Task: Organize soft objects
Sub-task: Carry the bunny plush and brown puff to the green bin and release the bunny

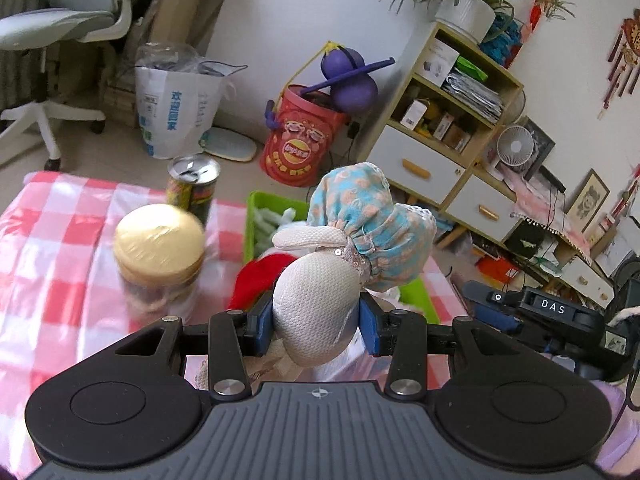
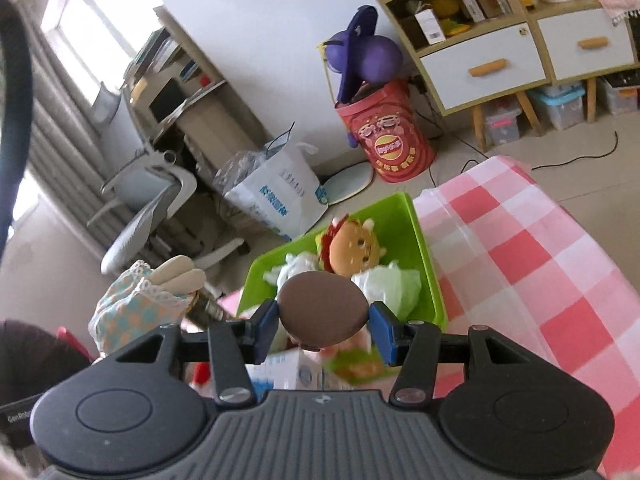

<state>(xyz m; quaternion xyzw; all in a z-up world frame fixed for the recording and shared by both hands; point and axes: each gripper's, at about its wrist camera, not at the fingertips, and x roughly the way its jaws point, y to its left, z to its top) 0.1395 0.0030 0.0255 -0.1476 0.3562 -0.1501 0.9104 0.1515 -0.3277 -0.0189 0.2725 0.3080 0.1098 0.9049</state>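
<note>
I judge the sorting partly done: the green bin [image 2: 424, 248] already holds a burger plush [image 2: 356, 246], a cabbage-like plush [image 2: 390, 286] and other soft items, while two more toys are in my tools and not yet dropped in.

Taking the green bin as my landmark: the gold-lidded jar [image 1: 160, 240] and the drink can [image 1: 194, 184] stand on the checked surface [image 1: 60, 240] to the bin's left; these look hard, so I expect they stay out.

My left tool [image 1: 316, 322] is clamped on the white mesh head of a rabbit doll [image 1: 320, 296], whose blue spotted dress rises in front of the bin. The doll is lifted clear of the surface, just nearside of the bin, the tool tilted downward.

My right tool [image 2: 323, 326] grips a brown plush ball [image 2: 323, 310], part of a soft toy, held above the bin's near edge, also angled down. Both still need releasing inside.
</note>
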